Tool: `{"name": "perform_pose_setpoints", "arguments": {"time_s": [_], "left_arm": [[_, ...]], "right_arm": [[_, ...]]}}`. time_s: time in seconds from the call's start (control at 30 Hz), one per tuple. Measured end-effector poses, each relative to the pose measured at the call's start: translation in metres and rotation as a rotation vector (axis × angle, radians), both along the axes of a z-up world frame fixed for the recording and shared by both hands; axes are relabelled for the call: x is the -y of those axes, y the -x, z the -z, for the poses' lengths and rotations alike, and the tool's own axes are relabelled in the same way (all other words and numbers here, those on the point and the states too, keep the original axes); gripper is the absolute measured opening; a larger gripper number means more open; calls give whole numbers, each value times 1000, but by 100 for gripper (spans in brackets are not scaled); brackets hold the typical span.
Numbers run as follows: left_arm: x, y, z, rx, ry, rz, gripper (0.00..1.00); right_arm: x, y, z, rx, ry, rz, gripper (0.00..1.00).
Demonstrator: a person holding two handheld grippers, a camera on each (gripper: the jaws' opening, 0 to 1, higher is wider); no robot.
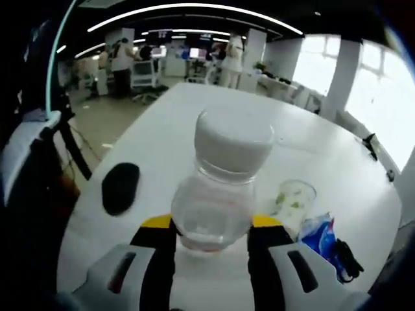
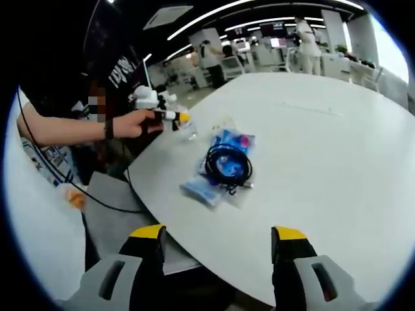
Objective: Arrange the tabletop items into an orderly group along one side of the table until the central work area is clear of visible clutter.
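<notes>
In the left gripper view, the left gripper has its two yellow-tipped jaws closed against the lower sides of a clear plastic jar with a white lid. The jar stands upright on the white table, near the edge closest to the camera. No label or writing can be read on it. To its left, apart from it, lies a black oval object. To its right stands a clear plastic cup with pale green bits inside, and just beside the cup lies a blue packet with a black cable next to it.

In the right gripper view, the right gripper is wide open and holds nothing, its jaws hovering at the near table edge. A coiled black cable rests on the blue packet near that edge; any print on the packet is too small to read. Further along the same edge, a person's hand holds the left gripper.
</notes>
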State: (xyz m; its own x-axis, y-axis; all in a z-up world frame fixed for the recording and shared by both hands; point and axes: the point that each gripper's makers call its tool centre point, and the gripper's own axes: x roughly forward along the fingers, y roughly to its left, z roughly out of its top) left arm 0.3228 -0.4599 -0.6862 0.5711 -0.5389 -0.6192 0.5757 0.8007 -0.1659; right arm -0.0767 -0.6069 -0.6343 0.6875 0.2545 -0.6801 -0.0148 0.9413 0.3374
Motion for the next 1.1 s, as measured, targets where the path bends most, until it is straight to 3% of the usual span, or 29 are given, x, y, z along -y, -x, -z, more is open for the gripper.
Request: {"name": "perform_pose_setpoints", "arguments": {"time_s": [0.2, 0.4, 0.73, 1.1], "left_arm": [[5, -1, -6, 35, 11, 75, 48], [3, 3, -9, 53, 0, 125, 45], [3, 16, -27, 63, 6, 139, 40], [16, 4, -29, 56, 9, 84, 40]], "right_arm": [[-6, -8, 1, 0, -4, -23, 67], [-7, -11, -1, 0, 1, -33, 67], [-3, -14, -5, 0, 9, -32, 67], [-1, -9, -3, -10, 9, -13, 67]]}}
